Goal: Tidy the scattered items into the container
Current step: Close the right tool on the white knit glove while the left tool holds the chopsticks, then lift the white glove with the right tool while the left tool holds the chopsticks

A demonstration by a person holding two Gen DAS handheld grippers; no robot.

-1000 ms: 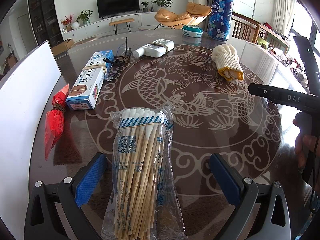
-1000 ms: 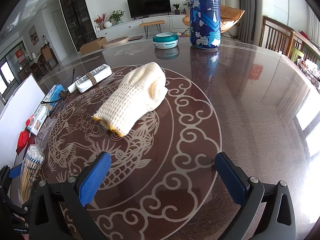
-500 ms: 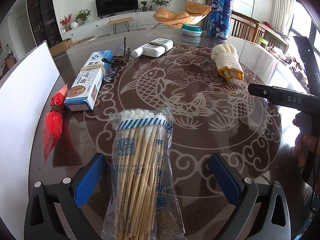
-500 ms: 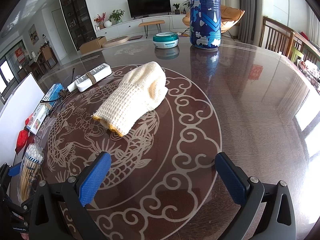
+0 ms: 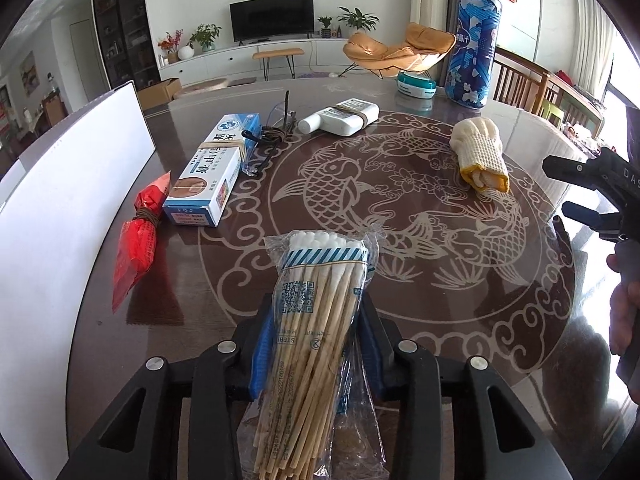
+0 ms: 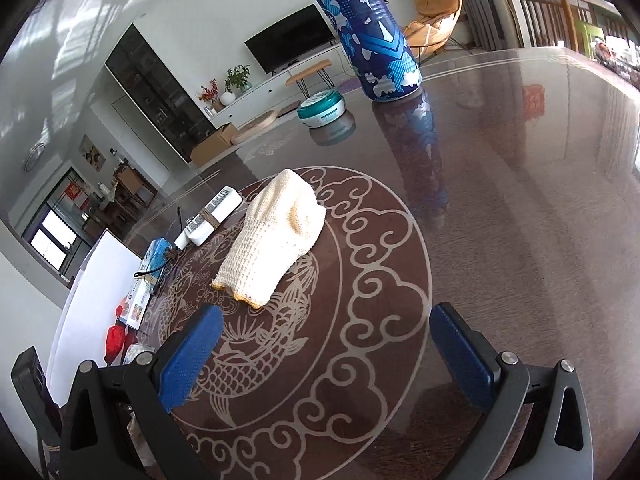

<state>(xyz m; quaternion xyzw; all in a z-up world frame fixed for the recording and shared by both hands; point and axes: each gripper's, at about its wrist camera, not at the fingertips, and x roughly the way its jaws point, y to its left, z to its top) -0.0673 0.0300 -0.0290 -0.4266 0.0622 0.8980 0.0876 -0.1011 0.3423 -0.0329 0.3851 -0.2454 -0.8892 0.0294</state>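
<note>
Swabs in their clear bag are clamped by the left hand-held gripper low over the worktop, while the right hand-held gripper is held wide open, empty, near the knitted glove.

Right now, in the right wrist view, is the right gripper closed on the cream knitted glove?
No: the right gripper is open, and the cream knitted glove lies on the table beyond its blue fingertips.
</note>
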